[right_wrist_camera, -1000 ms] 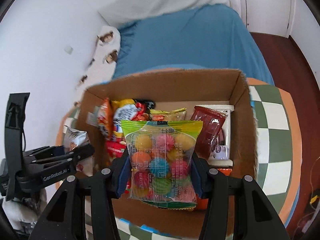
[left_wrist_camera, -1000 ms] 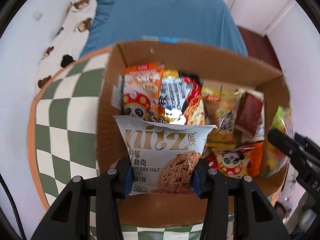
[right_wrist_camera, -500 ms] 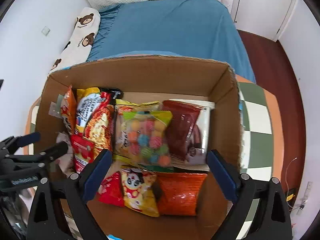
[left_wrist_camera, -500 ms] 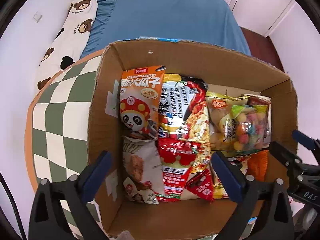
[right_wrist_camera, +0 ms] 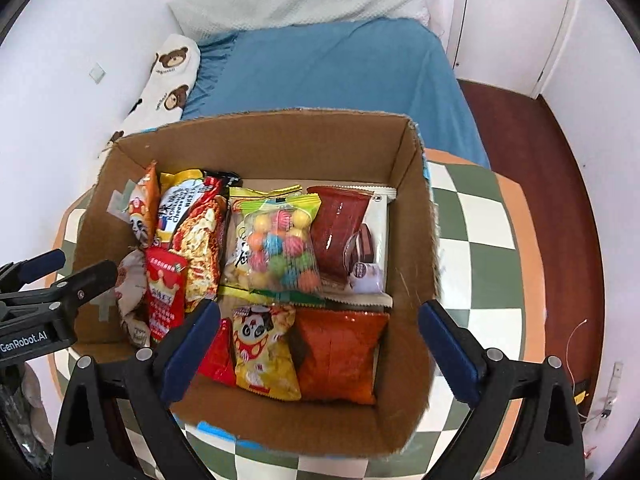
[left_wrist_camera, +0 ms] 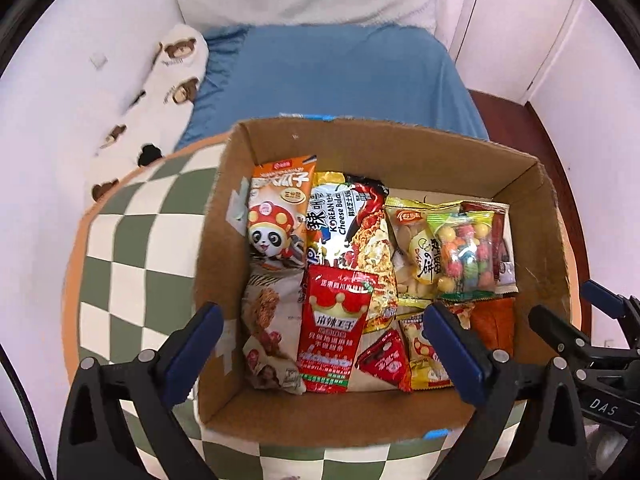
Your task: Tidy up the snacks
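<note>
An open cardboard box (left_wrist_camera: 360, 144) (right_wrist_camera: 280, 140) full of snack packets stands on the checkered table. The white cookie bag (left_wrist_camera: 268, 332) (right_wrist_camera: 130, 280) lies at the box's near left, beside a red crown packet (left_wrist_camera: 336, 328). On top of the middle packets rests the clear bag of coloured candy balls (left_wrist_camera: 464, 256) (right_wrist_camera: 280, 248). My left gripper (left_wrist_camera: 320, 316) hangs open above the near left of the box, holding nothing. My right gripper (right_wrist_camera: 319, 308) is above the near right, its jaws still opening and nothing between them. Each gripper shows at the edge of the other's view.
The round green-and-white checkered table (left_wrist_camera: 128, 240) (right_wrist_camera: 480, 240) has an orange rim. Behind it are a bed with a blue sheet (right_wrist_camera: 328, 68) and a bear-print pillow (left_wrist_camera: 160, 92). Dark wooden floor (right_wrist_camera: 532, 152) and a white door lie to the right.
Both grippers let go of their bags and opened wide. The cookie bag and the candy bag now lie in the box. Both grippers drew back from the box.
</note>
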Demonstrator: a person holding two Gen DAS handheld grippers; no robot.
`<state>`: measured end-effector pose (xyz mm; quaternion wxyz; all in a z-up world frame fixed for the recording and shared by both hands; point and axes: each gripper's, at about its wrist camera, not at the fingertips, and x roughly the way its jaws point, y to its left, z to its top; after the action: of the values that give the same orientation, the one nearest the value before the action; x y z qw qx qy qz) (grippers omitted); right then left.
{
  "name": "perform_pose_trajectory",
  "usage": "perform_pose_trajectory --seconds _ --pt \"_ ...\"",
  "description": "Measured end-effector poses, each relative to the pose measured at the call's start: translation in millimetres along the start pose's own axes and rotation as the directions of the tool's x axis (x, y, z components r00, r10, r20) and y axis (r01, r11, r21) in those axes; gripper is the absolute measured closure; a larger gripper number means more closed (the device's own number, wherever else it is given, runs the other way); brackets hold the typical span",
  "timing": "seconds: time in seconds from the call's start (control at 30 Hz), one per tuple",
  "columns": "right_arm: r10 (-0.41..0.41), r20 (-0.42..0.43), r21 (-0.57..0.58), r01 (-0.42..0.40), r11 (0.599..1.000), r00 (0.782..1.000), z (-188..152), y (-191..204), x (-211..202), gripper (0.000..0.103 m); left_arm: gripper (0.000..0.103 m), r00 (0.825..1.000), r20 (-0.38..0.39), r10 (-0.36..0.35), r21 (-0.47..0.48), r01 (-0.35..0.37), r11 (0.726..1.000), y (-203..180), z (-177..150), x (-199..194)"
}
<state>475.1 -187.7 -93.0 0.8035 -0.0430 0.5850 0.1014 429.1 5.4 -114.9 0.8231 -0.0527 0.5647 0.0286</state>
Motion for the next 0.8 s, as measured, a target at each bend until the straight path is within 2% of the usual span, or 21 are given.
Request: perform_pose_trajectory --seconds 0.17,0.37,0.63,0.8 --pt "-0.005 0.078 -0.003 0.005 1.000 0.997 -26.0 2.5 -34.0 0.002 0.001 0.997 0.081 -0.021 -0.004 0.021 1.000 1.9 -26.0 -35.5" --pt "0.018 0.165 -0.021 -0.015 1.000 0.986 -58.9 10.1 -86.9 0.001 0.001 0.983 0.178 -0.043 0.002 0.044 0.999 2.2 -61.3 -89.5" --pt "0.059 0.277 -0.038 -0.051 0.998 0.959 -111.2 21.1 -165.4 0.001 0.001 0.952 0.301 -0.054 -0.005 0.058 0.998 9.3 -109.5 -164.1" --pt "0.053 0.346 -0.038 -0.042 0.998 0.937 -143.3 24.7 -212.2 0.000 0.001 0.934 0.355 -0.050 -0.003 0.054 0.999 9.1 -133.7 -198.9"
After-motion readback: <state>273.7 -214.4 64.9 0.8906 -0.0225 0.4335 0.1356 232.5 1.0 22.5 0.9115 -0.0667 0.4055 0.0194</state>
